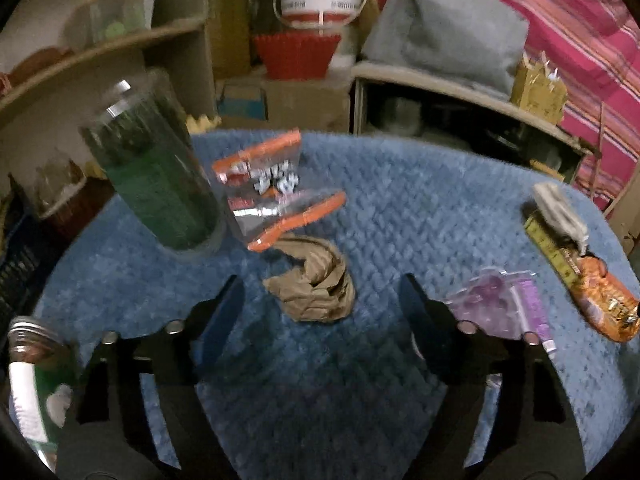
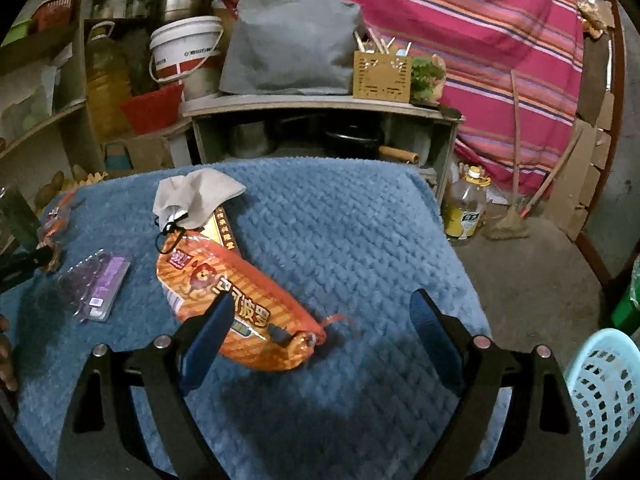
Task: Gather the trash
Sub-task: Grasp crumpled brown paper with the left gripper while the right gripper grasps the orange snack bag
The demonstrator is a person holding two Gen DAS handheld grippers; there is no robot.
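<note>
Left wrist view
Left gripper (image 1: 322, 302): jaws spread wide, holding nothing; it hangs over the blue textured cloth (image 1: 400, 208) that covers the table.
Crumpled brown paper (image 1: 316, 280): lies on the cloth between the two fingertips and slightly ahead of them; I cannot tell whether either finger touches it.
Orange-edged clear packet (image 1: 272, 188): just behind the paper, leaning beside the tall green-tinted jar (image 1: 156, 176).
Purple blister pack (image 1: 504, 304): on the cloth just right of the right finger.
Orange snack bag (image 1: 604, 304): far right edge of the cloth, with a yellow box (image 1: 548, 246) and a grey pouch (image 1: 560, 210) behind it.

Right wrist view
Right gripper (image 2: 324, 320): jaws wide apart, gripping nothing, above the cloth.
Orange snack bag (image 2: 236, 300): lies flat on the cloth; the left finger overlaps its near side in the view, contact unclear, while the right finger is well apart from it.
Grey pouch (image 2: 196, 196): behind the bag, resting partly on the yellow box.
Purple blister pack (image 2: 96, 284): left of the bag.
Light-blue perforated basket (image 2: 608, 396): lower right, off the table.
</note>
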